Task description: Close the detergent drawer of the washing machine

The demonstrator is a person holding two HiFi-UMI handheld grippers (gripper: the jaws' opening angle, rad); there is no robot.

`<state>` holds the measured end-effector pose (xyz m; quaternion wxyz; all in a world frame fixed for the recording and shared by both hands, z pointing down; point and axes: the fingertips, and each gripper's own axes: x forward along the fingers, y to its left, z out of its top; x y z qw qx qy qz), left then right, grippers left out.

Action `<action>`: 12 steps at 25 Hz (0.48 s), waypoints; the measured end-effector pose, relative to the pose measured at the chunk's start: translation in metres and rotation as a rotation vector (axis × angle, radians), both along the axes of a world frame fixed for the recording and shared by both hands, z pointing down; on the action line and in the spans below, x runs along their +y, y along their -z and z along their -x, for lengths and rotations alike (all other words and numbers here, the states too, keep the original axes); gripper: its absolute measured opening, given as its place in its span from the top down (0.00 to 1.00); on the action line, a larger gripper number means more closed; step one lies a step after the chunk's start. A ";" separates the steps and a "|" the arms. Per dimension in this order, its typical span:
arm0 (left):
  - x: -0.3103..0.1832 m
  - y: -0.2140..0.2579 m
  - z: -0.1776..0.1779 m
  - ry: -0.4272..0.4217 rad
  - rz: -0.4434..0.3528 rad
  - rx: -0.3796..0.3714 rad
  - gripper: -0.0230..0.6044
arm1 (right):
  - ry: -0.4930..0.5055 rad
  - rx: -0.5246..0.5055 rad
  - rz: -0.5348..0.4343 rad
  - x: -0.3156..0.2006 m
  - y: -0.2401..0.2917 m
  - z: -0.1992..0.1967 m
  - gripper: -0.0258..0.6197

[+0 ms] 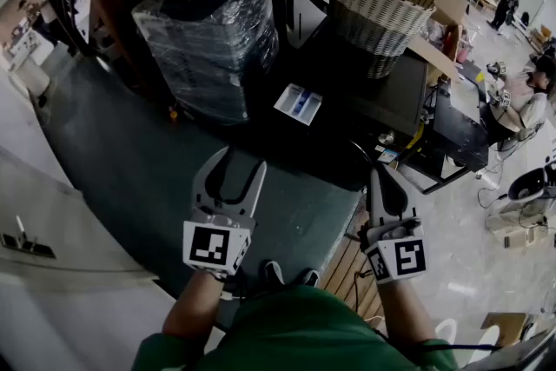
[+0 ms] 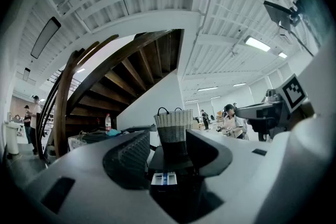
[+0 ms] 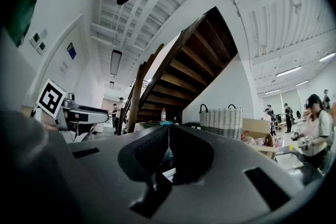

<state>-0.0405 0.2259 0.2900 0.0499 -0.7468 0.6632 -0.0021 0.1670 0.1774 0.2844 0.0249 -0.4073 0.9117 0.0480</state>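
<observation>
The detergent drawer [image 1: 298,104], white with blue compartments, stands pulled out of the dark washing machine [image 1: 395,100]. Both grippers hang level in the air well short of it, apart from each other. My left gripper [image 1: 245,159] is open and holds nothing. In the left gripper view, the drawer [image 2: 165,179] shows far off between the spread jaws of the left gripper [image 2: 168,139]. My right gripper [image 1: 375,174] is shut and empty. In the right gripper view the right gripper [image 3: 169,131] has its pads pressed together.
A wicker basket [image 1: 378,0] sits on top of the machine. A plastic-wrapped dark stack [image 1: 208,39] with a bottle on it stands to the drawer's left. Green floor [image 1: 130,161] lies in front; a wooden staircase [image 2: 121,71] rises behind. People work at benches on the right.
</observation>
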 end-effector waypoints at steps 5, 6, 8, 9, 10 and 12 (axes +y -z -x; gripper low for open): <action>0.001 0.002 0.012 0.012 -0.006 0.007 0.60 | -0.001 0.005 -0.001 0.000 0.002 0.008 0.92; 0.001 0.003 0.013 0.012 -0.007 0.010 0.60 | -0.007 0.002 -0.001 -0.001 0.002 0.008 0.92; 0.001 0.002 0.017 0.011 -0.010 0.015 0.60 | -0.024 -0.008 0.005 -0.004 0.001 0.007 0.92; 0.002 0.002 0.020 0.011 -0.012 0.019 0.60 | -0.036 -0.009 0.012 -0.006 0.001 0.007 0.91; 0.002 0.003 0.022 0.011 -0.014 0.024 0.60 | -0.049 -0.006 0.020 -0.008 0.000 0.007 0.87; 0.002 0.004 0.029 0.010 -0.018 0.027 0.60 | -0.073 0.003 0.032 -0.012 0.000 0.007 0.70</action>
